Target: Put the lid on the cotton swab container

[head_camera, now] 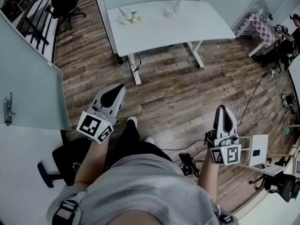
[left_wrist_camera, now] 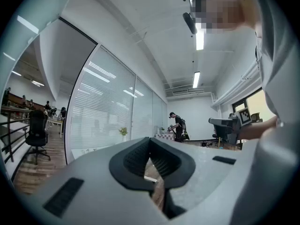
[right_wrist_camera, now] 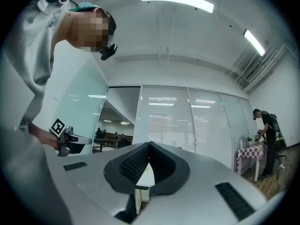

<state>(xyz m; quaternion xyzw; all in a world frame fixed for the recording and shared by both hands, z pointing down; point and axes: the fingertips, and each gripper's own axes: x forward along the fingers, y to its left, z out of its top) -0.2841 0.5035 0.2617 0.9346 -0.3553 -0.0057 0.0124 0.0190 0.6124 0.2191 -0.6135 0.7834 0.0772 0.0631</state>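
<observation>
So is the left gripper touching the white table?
Apart. The head view shows the left gripper held out over the wooden floor, with a broad stretch of floorboards between its tips and the white table.

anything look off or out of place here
Nothing spilled or damaged. The left tongs and right tongs are shut and empty, well back from the white table; a loose cable trails across the floor.

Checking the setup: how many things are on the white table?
3: a vase of flowers at the far edge, a small object beside it, a flower sprig toward the left. Nothing seems hidden.
</observation>
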